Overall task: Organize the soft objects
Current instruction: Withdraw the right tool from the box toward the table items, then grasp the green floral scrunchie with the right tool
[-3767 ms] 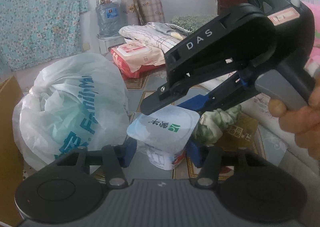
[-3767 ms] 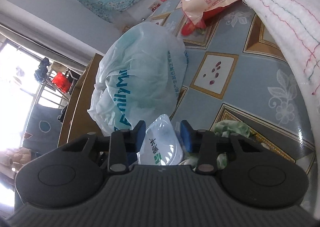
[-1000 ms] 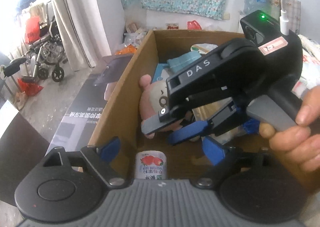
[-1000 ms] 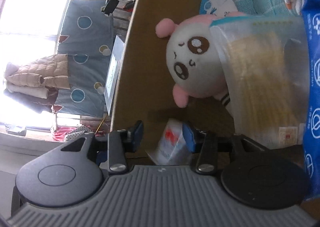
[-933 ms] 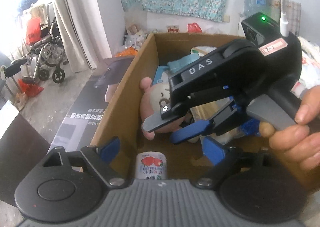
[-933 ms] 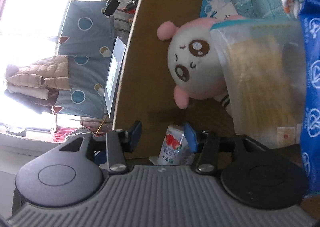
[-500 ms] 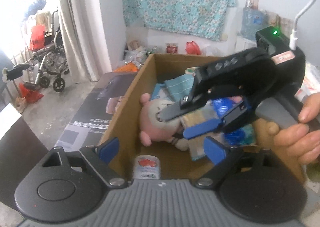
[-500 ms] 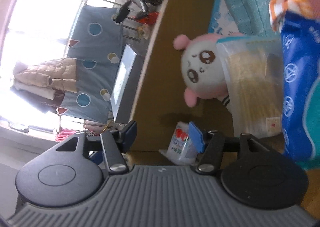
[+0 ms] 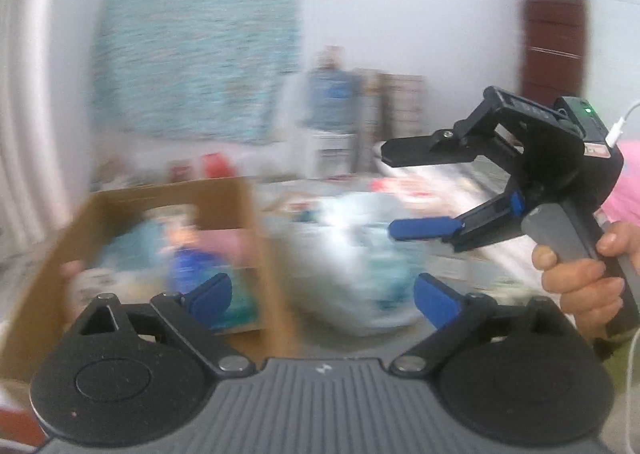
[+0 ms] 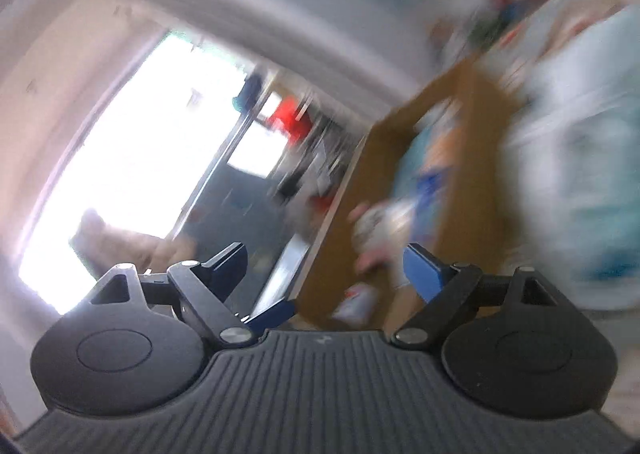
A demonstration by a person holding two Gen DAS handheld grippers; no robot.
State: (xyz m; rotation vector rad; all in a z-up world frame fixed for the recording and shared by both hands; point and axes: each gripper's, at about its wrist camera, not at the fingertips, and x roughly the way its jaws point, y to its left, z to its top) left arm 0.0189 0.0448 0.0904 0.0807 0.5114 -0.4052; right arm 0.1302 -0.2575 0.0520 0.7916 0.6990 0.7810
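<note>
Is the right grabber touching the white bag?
Apart. In the left wrist view, the right gripper hangs open in the air, and the blurry white bag lies lower down, with clear space between them.

Lay inside an open brown cardboard box [image 9: 256, 214] at scene left: a blurred heap of soft things [image 9: 176, 250] in teal, blue, pink and white. Individual shapes could not be told apart through motion blur. Showed, from the right wrist view, a pale pink-limbed plush [image 10: 370, 230] near the box's near end, with a small red-and-white carton [image 10: 356, 302] just below it.
</note>
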